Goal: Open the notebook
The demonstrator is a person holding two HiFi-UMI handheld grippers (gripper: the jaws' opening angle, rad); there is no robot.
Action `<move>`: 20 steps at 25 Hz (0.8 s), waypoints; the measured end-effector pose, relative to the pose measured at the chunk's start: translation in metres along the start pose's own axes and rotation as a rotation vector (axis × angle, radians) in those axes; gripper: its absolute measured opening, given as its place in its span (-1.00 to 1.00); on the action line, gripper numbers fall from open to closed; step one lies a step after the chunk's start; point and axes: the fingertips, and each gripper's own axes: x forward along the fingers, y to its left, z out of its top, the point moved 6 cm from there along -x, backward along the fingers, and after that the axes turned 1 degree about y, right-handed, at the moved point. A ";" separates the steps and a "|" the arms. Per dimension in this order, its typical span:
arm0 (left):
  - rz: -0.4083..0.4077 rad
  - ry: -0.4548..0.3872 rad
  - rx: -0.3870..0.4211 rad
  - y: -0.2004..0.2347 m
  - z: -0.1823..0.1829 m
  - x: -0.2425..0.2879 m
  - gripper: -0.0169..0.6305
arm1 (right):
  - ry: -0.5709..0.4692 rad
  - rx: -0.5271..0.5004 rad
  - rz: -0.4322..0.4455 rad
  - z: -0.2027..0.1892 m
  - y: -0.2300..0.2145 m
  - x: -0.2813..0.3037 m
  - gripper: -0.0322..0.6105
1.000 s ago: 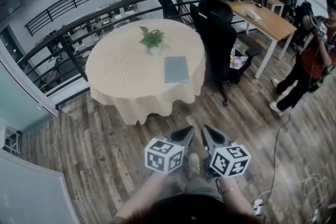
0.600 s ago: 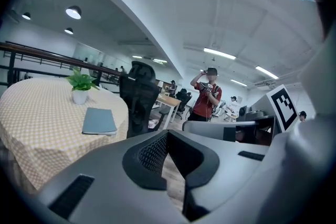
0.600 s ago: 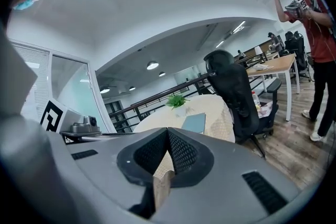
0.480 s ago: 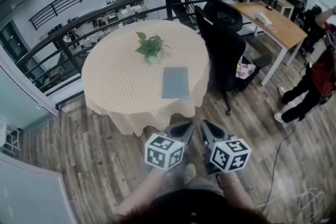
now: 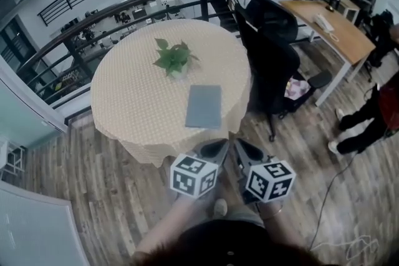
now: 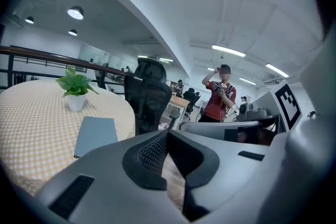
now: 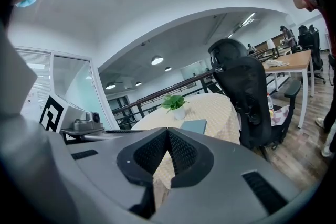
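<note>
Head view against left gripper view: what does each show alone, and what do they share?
Head view alone: the marker cube on the left claw, the person's forearms and shoe. Left gripper view alone: that claw's ribbed pads, shut together with nothing between. Shared: the closed notebook, the potted plant, the black chair, the round table.

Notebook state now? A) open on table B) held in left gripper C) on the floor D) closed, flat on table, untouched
D: the notebook lies closed on the table near the plant, and the left gripper and right gripper are both shut, empty, short of it.
</note>
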 end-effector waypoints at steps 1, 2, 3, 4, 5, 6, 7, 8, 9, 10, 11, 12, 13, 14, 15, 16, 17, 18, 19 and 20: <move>0.003 0.003 -0.003 0.001 0.001 0.004 -0.92 | 0.006 -0.001 0.007 0.000 -0.002 0.003 -0.87; 0.005 0.006 -0.006 0.003 0.001 0.007 -0.92 | 0.011 -0.001 0.011 0.001 -0.004 0.006 -0.87; 0.008 0.009 -0.009 0.005 0.001 0.010 -0.92 | 0.014 0.001 0.013 0.002 -0.007 0.008 -0.87; 0.011 0.011 -0.013 0.007 0.001 0.013 -0.92 | 0.015 0.003 0.012 0.003 -0.010 0.010 -0.87; 0.015 0.015 -0.017 0.009 0.001 0.014 -0.92 | 0.016 0.007 0.011 0.004 -0.013 0.011 -0.87; 0.019 0.018 -0.020 0.010 0.000 0.016 -0.92 | 0.018 0.010 0.010 0.003 -0.015 0.011 -0.87; 0.024 0.022 -0.024 0.012 -0.001 0.017 -0.92 | 0.020 0.013 0.009 0.003 -0.018 0.012 -0.87; 0.028 0.026 -0.026 0.014 -0.001 0.018 -0.92 | 0.022 0.016 0.007 0.002 -0.020 0.014 -0.87; 0.032 0.029 -0.028 0.016 -0.002 0.019 -0.92 | 0.025 0.019 0.004 0.002 -0.022 0.015 -0.87; 0.034 0.032 -0.029 0.018 -0.002 0.020 -0.92 | 0.026 0.022 0.001 0.001 -0.024 0.017 -0.87; 0.036 0.035 -0.029 0.020 -0.002 0.021 -0.92 | 0.028 0.025 -0.001 0.001 -0.025 0.018 -0.87; 0.037 0.038 -0.028 0.021 -0.002 0.022 -0.92 | 0.030 0.029 -0.002 0.000 -0.026 0.019 -0.87; 0.037 0.042 -0.025 0.022 -0.002 0.023 -0.92 | 0.032 0.032 -0.003 0.000 -0.027 0.021 -0.87; 0.038 0.046 -0.022 0.024 -0.002 0.023 -0.92 | 0.034 0.036 -0.004 0.000 -0.027 0.022 -0.87; 0.039 0.050 -0.017 0.025 -0.002 0.024 -0.92 | 0.037 0.038 -0.005 -0.001 -0.028 0.023 -0.87; 0.038 0.055 -0.014 0.026 -0.002 0.025 -0.92 | 0.039 0.041 -0.008 -0.001 -0.028 0.025 -0.87; 0.037 0.061 -0.011 0.028 -0.001 0.026 -0.92 | 0.040 0.044 -0.011 -0.001 -0.029 0.027 -0.87; 0.035 0.067 -0.009 0.030 -0.001 0.027 -0.92 | 0.041 0.046 -0.015 -0.001 -0.030 0.029 -0.87; 0.033 0.074 -0.007 0.031 -0.001 0.028 -0.92 | 0.042 0.049 -0.018 0.000 -0.030 0.032 -0.87; 0.030 0.082 -0.005 0.033 -0.001 0.029 -0.92 | 0.044 0.052 -0.022 0.000 -0.030 0.034 -0.87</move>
